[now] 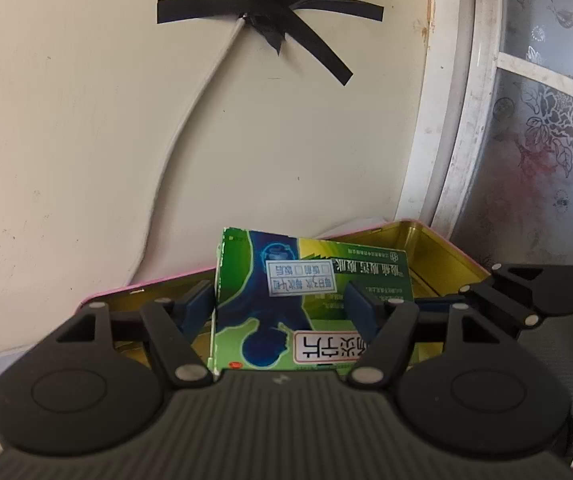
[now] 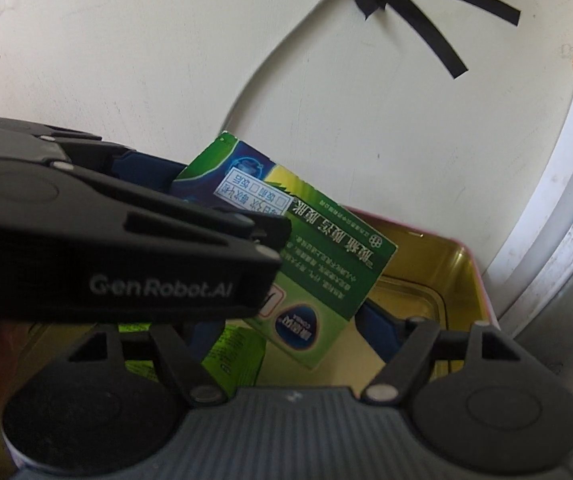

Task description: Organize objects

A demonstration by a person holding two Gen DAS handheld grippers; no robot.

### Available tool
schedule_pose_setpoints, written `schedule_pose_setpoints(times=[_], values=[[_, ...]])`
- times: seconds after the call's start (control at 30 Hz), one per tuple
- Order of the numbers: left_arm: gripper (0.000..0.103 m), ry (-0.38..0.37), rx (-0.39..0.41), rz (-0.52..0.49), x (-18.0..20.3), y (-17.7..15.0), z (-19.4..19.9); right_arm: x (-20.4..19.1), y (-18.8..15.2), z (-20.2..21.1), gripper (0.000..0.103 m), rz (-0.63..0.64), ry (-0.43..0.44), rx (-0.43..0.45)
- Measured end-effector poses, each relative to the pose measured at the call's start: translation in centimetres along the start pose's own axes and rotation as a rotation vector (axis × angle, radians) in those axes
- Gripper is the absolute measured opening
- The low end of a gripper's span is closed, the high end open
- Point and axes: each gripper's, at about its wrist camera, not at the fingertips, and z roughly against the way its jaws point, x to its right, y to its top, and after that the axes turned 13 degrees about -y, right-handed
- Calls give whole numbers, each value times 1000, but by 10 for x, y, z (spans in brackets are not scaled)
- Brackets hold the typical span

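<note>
A green medicine box (image 1: pixel 310 292) with a white sticker is held tilted over an open tin (image 1: pixel 438 256) that has a gold inside and a pink rim. My left gripper (image 1: pixel 280 300) is shut on the box, its blue pads on either side. In the right wrist view the left gripper (image 2: pixel 230 204) reaches in from the left with the box (image 2: pixel 326 264). The box's lower corner hangs between the fingers of my right gripper (image 2: pixel 288 326), which is open. Its right pad is close to the box's edge, and a gap shows by the left pad. One right finger (image 1: pixel 482 294) shows beside the box.
A second lime-green box (image 2: pixel 238 360) lies low in the tin (image 2: pixel 458 280). Right behind the tin is a cream wall with a white cable held by crossed black tape (image 1: pixel 270 12). A white window frame (image 1: pixel 458 120) and flowered glass (image 1: pixel 546 140) stand to the right.
</note>
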Motion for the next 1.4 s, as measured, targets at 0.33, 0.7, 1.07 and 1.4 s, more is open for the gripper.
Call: schedule_pose_setpoints(times=[0.33, 0.7, 1.07, 1.4], values=[[75, 47, -48, -11, -3, -8, 3, 4, -5, -1, 72, -12, -39, -18], [75, 83, -1, -3, 20, -14, 78, 28, -13, 73, 72, -83, -10, 39], [75, 82, 42, -25, 72, -58, 153, 27, -69, 169, 72, -159, 26, 119], [79, 54, 33, -85, 90, -139, 208, 8, -166, 229, 76, -305, 26, 182]])
